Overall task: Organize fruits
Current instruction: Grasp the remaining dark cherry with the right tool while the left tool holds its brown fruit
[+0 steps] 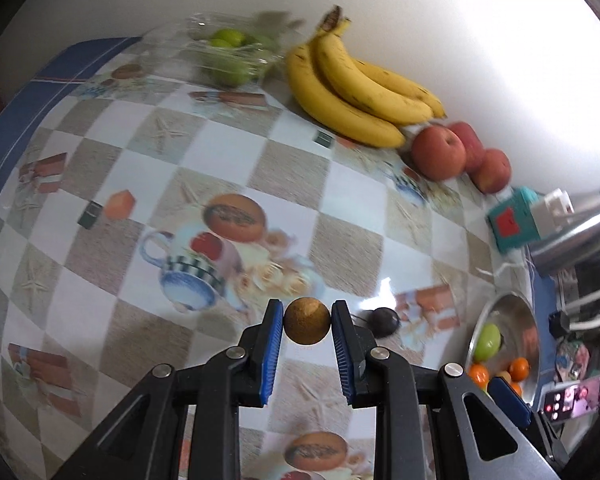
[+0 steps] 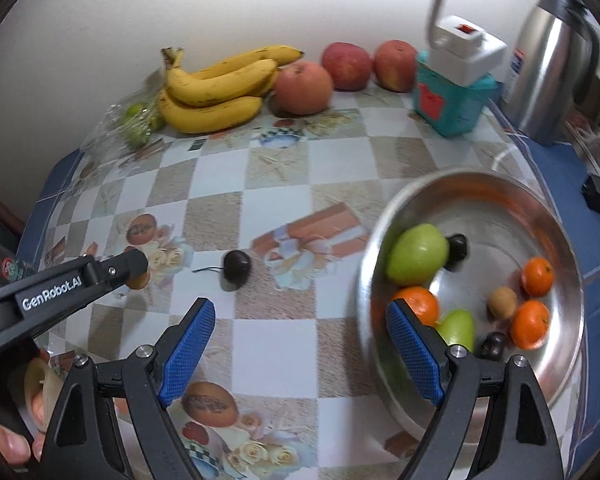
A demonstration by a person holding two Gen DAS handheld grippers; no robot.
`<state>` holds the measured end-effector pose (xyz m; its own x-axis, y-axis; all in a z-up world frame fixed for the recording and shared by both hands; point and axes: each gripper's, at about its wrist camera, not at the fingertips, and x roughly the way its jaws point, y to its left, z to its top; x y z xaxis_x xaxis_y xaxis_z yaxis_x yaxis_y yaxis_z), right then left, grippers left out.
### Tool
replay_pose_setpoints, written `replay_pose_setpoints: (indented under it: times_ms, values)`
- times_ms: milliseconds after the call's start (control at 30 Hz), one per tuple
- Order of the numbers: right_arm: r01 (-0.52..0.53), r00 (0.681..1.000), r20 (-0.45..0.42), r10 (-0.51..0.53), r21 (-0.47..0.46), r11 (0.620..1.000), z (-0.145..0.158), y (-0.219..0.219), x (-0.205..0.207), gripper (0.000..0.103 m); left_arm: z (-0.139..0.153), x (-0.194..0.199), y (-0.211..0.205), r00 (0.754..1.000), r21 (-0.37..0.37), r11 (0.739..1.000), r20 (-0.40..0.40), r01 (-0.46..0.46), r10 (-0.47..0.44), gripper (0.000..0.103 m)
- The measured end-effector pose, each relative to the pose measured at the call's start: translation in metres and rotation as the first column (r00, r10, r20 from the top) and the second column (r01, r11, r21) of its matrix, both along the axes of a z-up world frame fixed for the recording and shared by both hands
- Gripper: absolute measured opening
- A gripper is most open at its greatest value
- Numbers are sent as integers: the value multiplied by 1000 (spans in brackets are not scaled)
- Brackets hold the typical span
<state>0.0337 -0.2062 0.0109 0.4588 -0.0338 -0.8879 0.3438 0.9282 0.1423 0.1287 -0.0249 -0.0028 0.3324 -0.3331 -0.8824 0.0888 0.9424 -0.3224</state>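
Note:
My left gripper (image 1: 307,322) is shut on a small round brown fruit (image 1: 307,321) just above the patterned tablecloth; it shows in the right wrist view (image 2: 139,278) at the left. A dark cherry (image 2: 237,267) with a stem lies on the cloth beside it, also in the left wrist view (image 1: 385,322). My right gripper (image 2: 300,344) is open and empty, by the left rim of the steel bowl (image 2: 556,376). The bowl holds green fruits (image 2: 418,254), oranges (image 2: 531,325), a brown fruit (image 2: 502,303) and dark fruits (image 2: 457,245).
Bananas (image 2: 216,88) and three red apples (image 2: 304,87) lie along the back wall. A clear bag of green fruit (image 1: 230,54) sits at the back left. A teal box (image 2: 452,100) with a white plug and a steel kettle (image 2: 556,64) stand at the back right.

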Motion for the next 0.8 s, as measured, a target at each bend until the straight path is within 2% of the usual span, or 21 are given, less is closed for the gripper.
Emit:
replay_pose_setpoints:
  times_ms: [367,433,567,733,800]
  values:
    - [-65,997,44,61,80,995,-8,16,34,86,-6,18,36,995,-20,995,4,-96,96,27]
    - [-66,997,35,63,84,994,-11,18,41,77,-7,20,40,994,-26,994,1,-106,106,27]
    - [-68,998,0,69,85,994,-21,21,53,71,-11,25,45,993,-43,992,-12,-120,120,27]
    - [-56,998,-34,59,90,994,-33,23,62,55,-15,26,46,993,-55,991,-27,-119,118,27]
    - [-54,998,-40,58,89,995,-36,23,64,53,-15,26,44,994,-59,992,-31,-111,109,27]
